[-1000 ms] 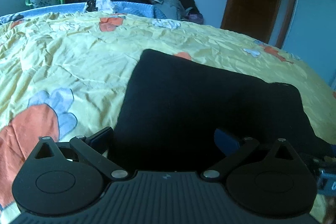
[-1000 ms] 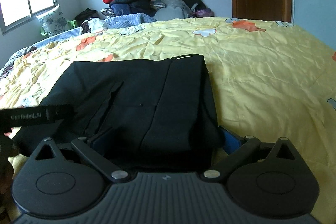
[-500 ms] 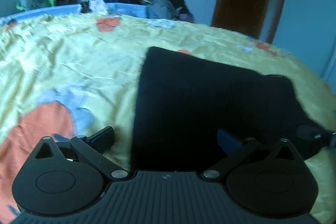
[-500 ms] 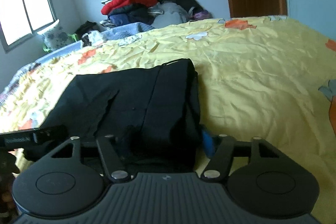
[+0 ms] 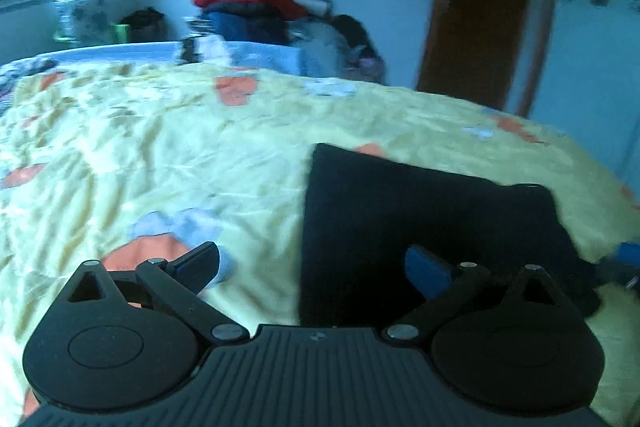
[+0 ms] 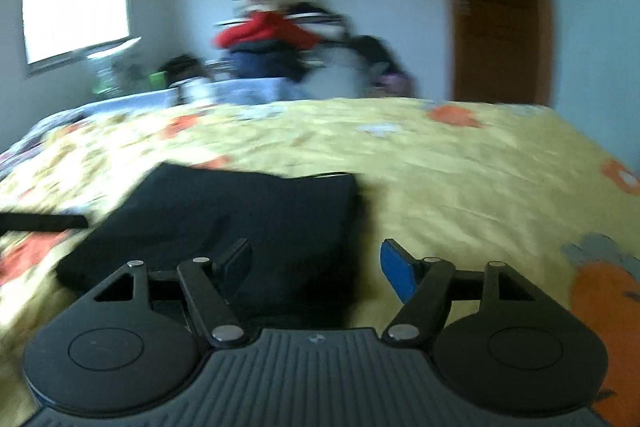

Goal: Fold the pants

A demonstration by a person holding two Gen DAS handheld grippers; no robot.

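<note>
Left claw [image 5: 312, 265]: I read its jaws as spread wide, nothing held between them; its left finger hangs over bare bedspread, its blue-padded right finger over the black pants [image 5: 420, 215]. Right claw [image 6: 316, 265]: jaws also parted, nothing gripped; left finger over the pants [image 6: 248, 211], right blue pad over yellow cloth just beside the pants' right edge.

Pants lie folded into a flat dark block on the bed, near edge under both claws. I cannot tell whether any finger touches the fabric.

View differences: left wrist view shows the pants' left edge and a blue blur of the other claw at far right. Right wrist view shows the pants' right edge and a black bar, part of the left claw, entering from the left.

No containers seen.

Surface: yellow bedspread [image 6: 460, 179] with orange and blue flower prints, wrinkled. Beyond the bed: a heap of clothes [image 5: 256, 7] topped with red and black items, a bright window [image 6: 76, 7] at left, a brown door [image 5: 480, 7] at right, pale walls. Both views are motion-blurred.
</note>
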